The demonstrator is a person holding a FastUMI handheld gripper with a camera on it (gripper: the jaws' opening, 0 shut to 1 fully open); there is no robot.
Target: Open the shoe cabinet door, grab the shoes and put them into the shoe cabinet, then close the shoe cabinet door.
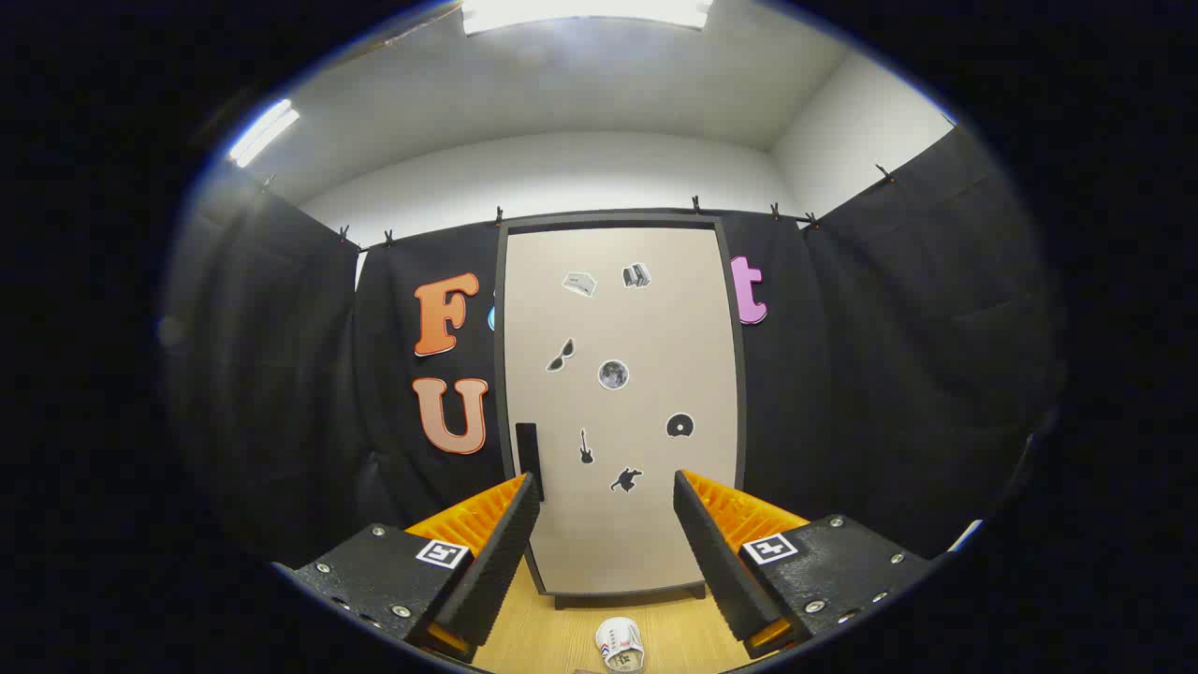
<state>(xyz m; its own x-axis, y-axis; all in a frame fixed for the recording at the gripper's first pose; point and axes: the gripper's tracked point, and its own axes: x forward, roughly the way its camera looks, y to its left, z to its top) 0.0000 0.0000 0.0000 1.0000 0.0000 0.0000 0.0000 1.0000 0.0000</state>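
The gripper [606, 491] is held with its fingers spread wide, nothing between them. Beyond them the shoe cabinet [622, 402] is seen upright, its beige, sticker-dotted door shut, dark handle [528, 459] at its left edge. A white shoe [620, 644] lies on the wooden floor [543, 637] just before the cabinet, low between the fingers.

Gripper [606, 496] jaws apart, closed shoe cabinet door [620, 402] ahead, shoe [620, 644] below

No readable text on the cabinet door [620, 402].
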